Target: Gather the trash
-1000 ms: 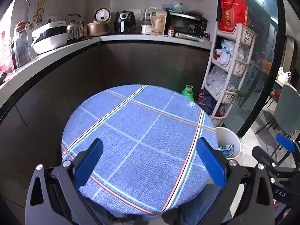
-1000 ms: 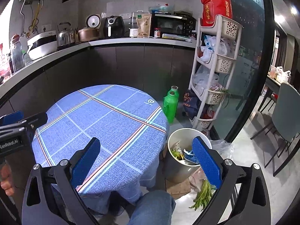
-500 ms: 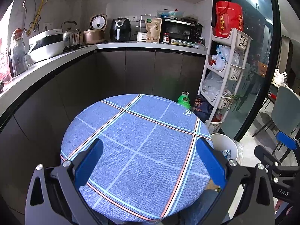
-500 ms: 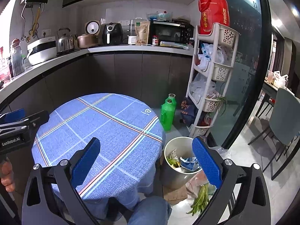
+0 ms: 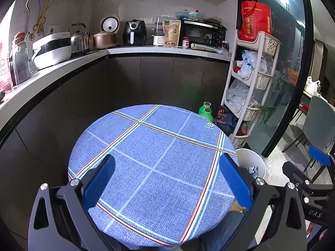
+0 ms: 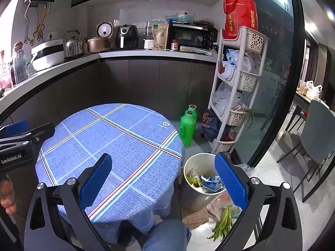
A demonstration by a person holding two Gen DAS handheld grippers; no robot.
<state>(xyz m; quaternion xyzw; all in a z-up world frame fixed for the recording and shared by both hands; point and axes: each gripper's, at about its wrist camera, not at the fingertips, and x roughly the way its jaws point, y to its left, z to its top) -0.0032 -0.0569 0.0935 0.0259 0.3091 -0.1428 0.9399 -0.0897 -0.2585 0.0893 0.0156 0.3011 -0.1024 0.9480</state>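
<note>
Both hand-held grippers, left [image 5: 166,179] and right [image 6: 162,176], are held with jaws apart and empty above the bare tabletop [image 6: 117,138]. Remaining trash, limp green stalks [image 6: 223,223], lies on the floor beside the bin [image 6: 193,198]; we judge it light and floppy, best pinched mid-bundle.

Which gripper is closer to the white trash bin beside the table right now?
Right. The right gripper hangs by the trash bin; the left gripper is over the round table, farther away.

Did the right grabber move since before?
Yes. The right grabber pulled back and up: the table and trash bin now sit lower and look smaller in its camera.
</note>
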